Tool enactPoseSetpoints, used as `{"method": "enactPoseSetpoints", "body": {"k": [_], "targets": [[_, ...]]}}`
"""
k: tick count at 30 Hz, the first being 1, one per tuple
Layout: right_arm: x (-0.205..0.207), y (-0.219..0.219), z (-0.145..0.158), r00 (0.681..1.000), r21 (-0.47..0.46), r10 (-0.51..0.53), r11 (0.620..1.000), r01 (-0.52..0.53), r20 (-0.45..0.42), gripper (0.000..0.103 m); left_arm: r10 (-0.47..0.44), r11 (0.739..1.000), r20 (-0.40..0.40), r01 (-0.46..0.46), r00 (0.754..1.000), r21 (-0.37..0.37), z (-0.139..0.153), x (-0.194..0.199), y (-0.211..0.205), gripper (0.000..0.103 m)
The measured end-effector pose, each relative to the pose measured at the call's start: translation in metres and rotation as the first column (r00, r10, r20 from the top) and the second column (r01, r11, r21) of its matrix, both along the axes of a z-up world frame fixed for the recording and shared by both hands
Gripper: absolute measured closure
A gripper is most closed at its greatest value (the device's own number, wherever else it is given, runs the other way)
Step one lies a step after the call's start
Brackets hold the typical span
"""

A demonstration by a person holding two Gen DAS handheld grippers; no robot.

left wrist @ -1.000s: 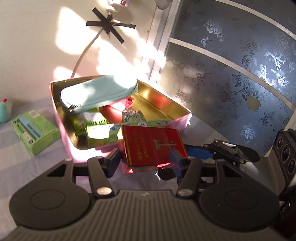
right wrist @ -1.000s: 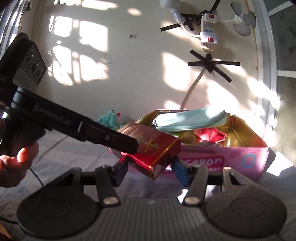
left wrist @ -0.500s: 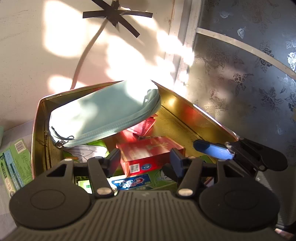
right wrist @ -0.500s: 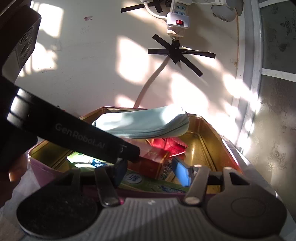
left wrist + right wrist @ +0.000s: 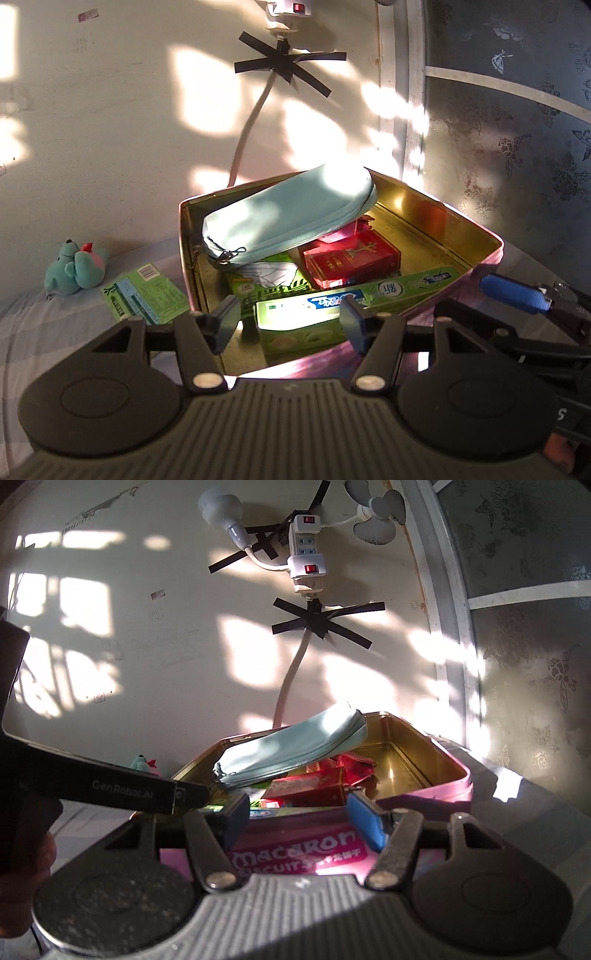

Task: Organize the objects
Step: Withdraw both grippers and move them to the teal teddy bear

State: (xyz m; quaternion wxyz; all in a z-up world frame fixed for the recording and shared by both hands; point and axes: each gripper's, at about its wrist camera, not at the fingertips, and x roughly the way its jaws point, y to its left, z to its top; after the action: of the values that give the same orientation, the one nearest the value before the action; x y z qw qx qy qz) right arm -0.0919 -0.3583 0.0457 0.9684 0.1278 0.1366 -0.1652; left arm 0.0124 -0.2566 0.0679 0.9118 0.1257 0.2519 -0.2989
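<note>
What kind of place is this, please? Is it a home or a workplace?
Probably a home, perhaps a bedroom: a biscuit tin of small household items sits on striped cloth, beside a plush toy, under a power strip taped to the wall.

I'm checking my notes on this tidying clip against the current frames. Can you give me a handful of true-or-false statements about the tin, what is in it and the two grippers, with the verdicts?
1. The red box lies inside the pink tin. True.
2. The left gripper grips the red box. False: its fingers are apart with nothing between them.
3. The light blue pouch rests on top of other items in the tin. True.
4. The teal plush toy sits in the tin. False: it lies outside the tin, near the wall.
5. The right gripper is open and empty. True.
6. The flat green packet is inside the tin. False: it lies outside the tin, on the cloth.
</note>
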Motion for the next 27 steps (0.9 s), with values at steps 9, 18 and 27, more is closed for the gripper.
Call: {"method": "enactPoseSetpoints", "body": {"k": [9, 18, 27], "targets": [[0.016, 0.064, -0.014, 0.97, 0.002, 0.219, 0.975, -0.22, -0.101, 0.043, 0.194, 0.98, 0.042, -0.196, 0.98, 0.035, -0.017, 0.005, 0.081, 0.037], [0.058, 0.123, -0.019, 0.903, 0.017, 0.388, 0.92, -0.392, -0.183, 0.043, 0.378, 0.92, 0.015, -0.378, 0.926, 0.103, -0.051, 0.043, 0.147, 0.037], [0.115, 0.168, -0.007, 0.855, -0.076, 0.431, 0.879, -0.47, -0.289, 0.043, 0.481, 0.872, 0.01, -0.48, 0.876, 0.096, -0.069, 0.075, 0.199, 0.037]]}}
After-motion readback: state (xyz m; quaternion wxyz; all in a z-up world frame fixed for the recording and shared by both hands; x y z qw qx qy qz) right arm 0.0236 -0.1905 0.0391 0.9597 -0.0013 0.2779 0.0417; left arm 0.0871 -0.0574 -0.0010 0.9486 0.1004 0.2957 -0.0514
